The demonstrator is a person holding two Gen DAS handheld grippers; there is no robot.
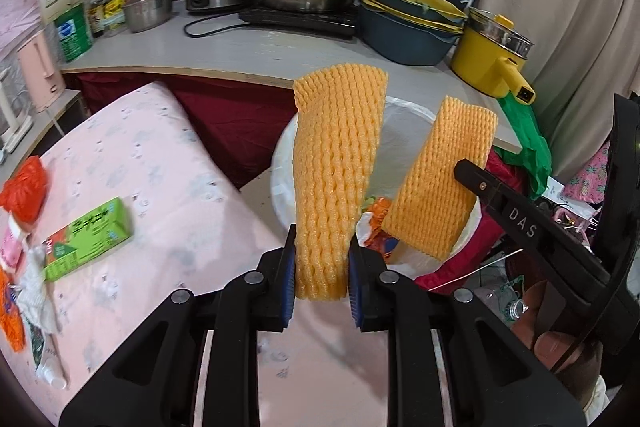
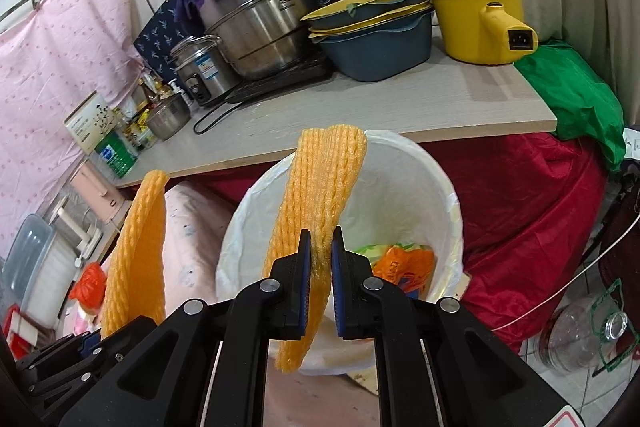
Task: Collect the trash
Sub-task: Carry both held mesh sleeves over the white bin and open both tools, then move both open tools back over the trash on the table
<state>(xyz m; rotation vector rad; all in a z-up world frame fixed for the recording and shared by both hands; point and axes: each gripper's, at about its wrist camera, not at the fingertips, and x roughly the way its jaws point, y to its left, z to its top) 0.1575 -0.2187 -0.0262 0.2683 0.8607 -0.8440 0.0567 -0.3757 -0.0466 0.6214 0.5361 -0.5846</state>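
My left gripper (image 1: 321, 277) is shut on a yellow foam fruit net (image 1: 336, 171) that stands upright between its blue pads. My right gripper (image 2: 320, 277) is shut on a second yellow foam net (image 2: 316, 211), squeezed thin at the pads. Both nets hang in front of a white bin (image 2: 424, 187) lined with a white bag, which holds colourful wrappers (image 2: 400, 263). In the left wrist view the right gripper's finger (image 1: 516, 211) holds its net (image 1: 440, 183) over the bin (image 1: 284, 163). The right wrist view shows the left gripper's net (image 2: 138, 247) at the left.
A pink-covered table (image 1: 160, 187) carries a green box (image 1: 86, 239), an orange bag (image 1: 24, 191) and wrappers. Behind the bin a grey counter (image 2: 360, 107) holds steel pots (image 2: 260, 23), stacked basins (image 2: 376, 39) and a yellow electric pot (image 2: 476, 23). Red cloth (image 2: 532, 211) lies to the right.
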